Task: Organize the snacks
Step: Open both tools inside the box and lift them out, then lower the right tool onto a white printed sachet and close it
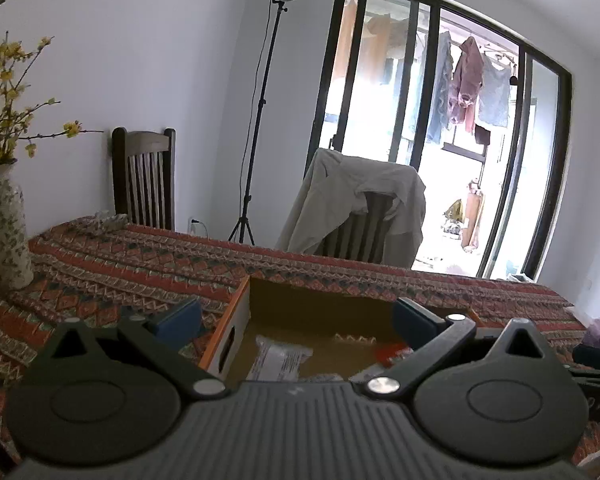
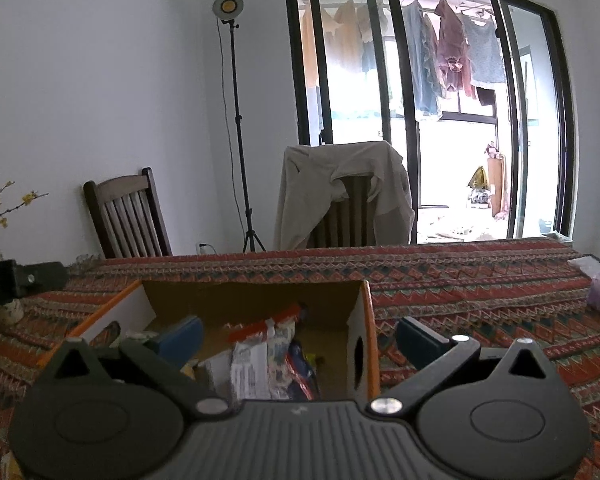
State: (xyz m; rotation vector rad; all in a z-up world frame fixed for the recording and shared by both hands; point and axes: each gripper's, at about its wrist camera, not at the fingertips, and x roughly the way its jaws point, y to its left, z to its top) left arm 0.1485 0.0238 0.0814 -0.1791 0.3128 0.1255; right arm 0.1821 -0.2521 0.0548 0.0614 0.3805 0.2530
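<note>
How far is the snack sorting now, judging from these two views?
Looks mostly done: several snack packets already lie inside the cardboard box. Nothing is in hand: the left gripper and right gripper are both open and empty above the box. No loose snacks show on the tablecloth, though part of it is hidden.

Matt cardboard box (image 2: pixel 256 294), woven patterned tablecloth (image 2: pixel 459 280), glossy plastic snack wrappers (image 2: pixel 276 356)
</note>
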